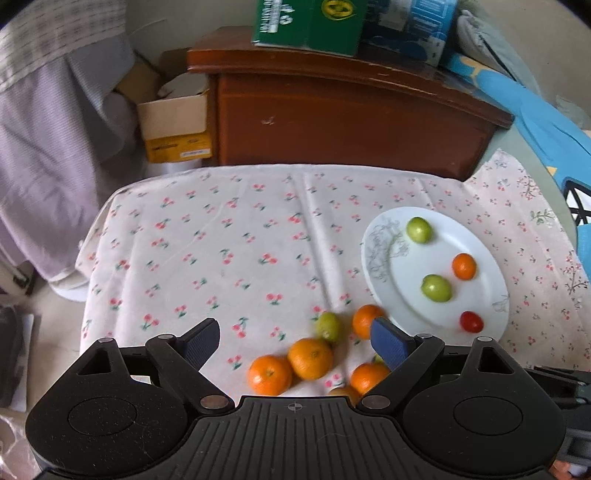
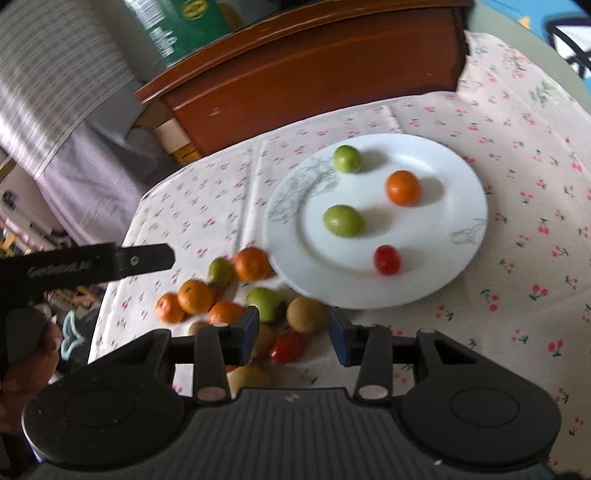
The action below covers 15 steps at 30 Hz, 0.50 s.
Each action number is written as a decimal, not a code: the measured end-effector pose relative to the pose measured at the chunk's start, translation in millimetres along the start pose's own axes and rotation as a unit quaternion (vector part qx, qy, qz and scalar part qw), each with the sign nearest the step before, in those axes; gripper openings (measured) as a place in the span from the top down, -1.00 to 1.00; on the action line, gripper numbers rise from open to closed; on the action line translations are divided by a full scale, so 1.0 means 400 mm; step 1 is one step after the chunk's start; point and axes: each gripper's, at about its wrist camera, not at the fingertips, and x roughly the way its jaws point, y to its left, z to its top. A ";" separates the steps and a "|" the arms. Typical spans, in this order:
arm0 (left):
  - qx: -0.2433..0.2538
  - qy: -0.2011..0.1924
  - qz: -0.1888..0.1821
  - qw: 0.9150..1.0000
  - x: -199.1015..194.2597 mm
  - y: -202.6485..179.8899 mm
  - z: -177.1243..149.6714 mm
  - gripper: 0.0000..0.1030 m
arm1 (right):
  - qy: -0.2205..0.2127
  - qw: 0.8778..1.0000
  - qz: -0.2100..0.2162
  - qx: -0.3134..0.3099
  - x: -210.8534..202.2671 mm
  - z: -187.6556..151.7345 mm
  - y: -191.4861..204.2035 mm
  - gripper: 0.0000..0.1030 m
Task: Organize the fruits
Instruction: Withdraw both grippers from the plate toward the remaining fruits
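A white plate (image 1: 487, 295) (image 2: 461, 177) on the cherry-print cloth holds two green fruits (image 2: 343, 220), an orange (image 2: 403, 187) and a red tomato (image 2: 386, 260). A heap of loose oranges (image 1: 310, 358) (image 2: 195, 296), green fruits (image 1: 328, 325) (image 2: 264, 301), a brown kiwi (image 2: 306, 315) and a red tomato (image 2: 286, 347) lies left of the plate. My left gripper (image 1: 295, 345) is open and empty above the oranges. My right gripper (image 2: 293, 334) is open and empty, its jaws on either side of the kiwi and tomato.
A brown wooden cabinet (image 1: 347, 110) stands behind the table, with a green box (image 1: 310, 22) on top. A cardboard box (image 1: 177, 125) sits to its left. A blue cloth (image 1: 546, 125) lies at right. The left tool's finger (image 2: 144, 260) reaches into the right wrist view.
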 end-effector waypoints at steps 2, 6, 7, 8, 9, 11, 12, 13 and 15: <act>-0.007 0.003 0.007 1.000 0.001 0.013 -0.009 -0.75 | 0.003 1.000 0.006 -0.012 -0.001 -0.009 0.010 0.18; -0.015 0.011 0.018 1.000 0.008 0.038 -0.031 -0.75 | 0.012 0.999 0.015 -0.032 -0.001 -0.030 0.028 0.18; -0.014 0.013 0.021 1.000 0.010 0.041 -0.038 -0.75 | 0.015 0.999 0.016 -0.036 -0.001 -0.034 0.031 0.18; -0.013 0.014 0.025 1.000 0.012 0.044 -0.044 -0.75 | 0.016 0.999 0.017 -0.041 -0.001 -0.039 0.034 0.18; -0.011 0.014 0.027 0.999 0.014 0.046 -0.049 -0.75 | 0.017 0.999 0.016 -0.045 -0.001 -0.043 0.037 0.18; -0.007 0.013 0.034 0.999 0.017 0.049 -0.062 -0.75 | 0.020 0.998 0.016 -0.049 0.000 -0.051 0.041 0.18; -0.003 0.011 0.039 0.999 0.019 0.050 -0.068 -0.75 | 0.022 0.998 0.017 -0.052 0.000 -0.055 0.044 0.18; 0.001 0.009 0.043 0.999 0.021 0.051 -0.074 -0.75 | 0.023 0.998 0.017 -0.056 0.001 -0.059 0.047 0.18; 0.011 0.005 0.052 0.999 0.025 0.052 -0.083 -0.75 | 0.023 0.997 0.015 -0.067 0.002 -0.066 0.055 0.18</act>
